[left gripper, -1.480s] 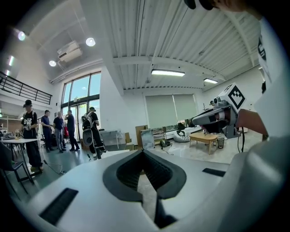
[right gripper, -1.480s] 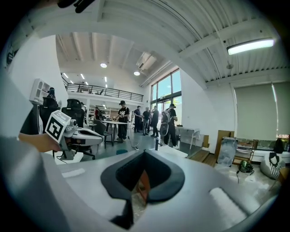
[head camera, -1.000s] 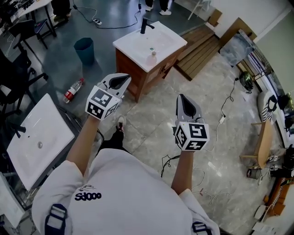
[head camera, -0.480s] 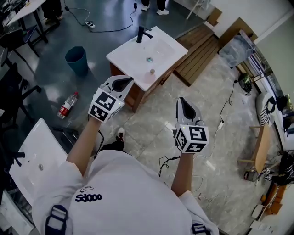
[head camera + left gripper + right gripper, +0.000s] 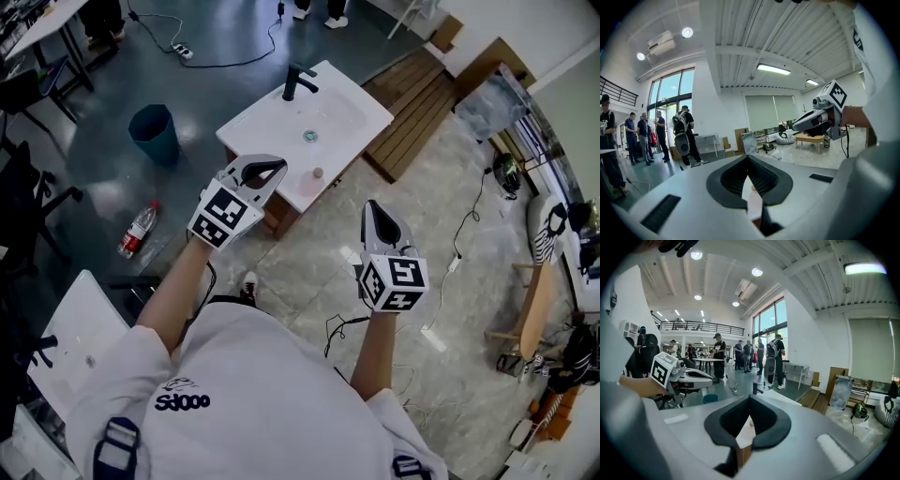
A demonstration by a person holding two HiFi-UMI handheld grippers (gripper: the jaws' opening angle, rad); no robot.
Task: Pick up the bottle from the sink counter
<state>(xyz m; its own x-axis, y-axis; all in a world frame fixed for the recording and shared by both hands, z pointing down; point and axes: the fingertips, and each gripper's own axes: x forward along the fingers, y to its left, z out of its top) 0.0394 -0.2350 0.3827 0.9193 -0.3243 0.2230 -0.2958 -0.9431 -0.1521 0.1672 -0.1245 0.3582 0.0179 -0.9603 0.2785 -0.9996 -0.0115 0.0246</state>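
Bearing half-legible dark lettering (image 5: pixel 181 402): shirt (image 5: pixel 281 394)

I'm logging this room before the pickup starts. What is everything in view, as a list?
sink counter: one, white top on wooden cabinet, ahead of both grippers
faucet: one, black, at the counter's far edge
small bottle: one, pale, by the counter's near edge
bin: one, blue, on the floor left of the counter
floor bottle: one, clear with red label, lying on the floor at left
loose basin: one, white, lower left
wooden slats: one stack, brown, right of the counter
left gripper: one, grey, shut, empty
right gripper: one, grey, shut, empty
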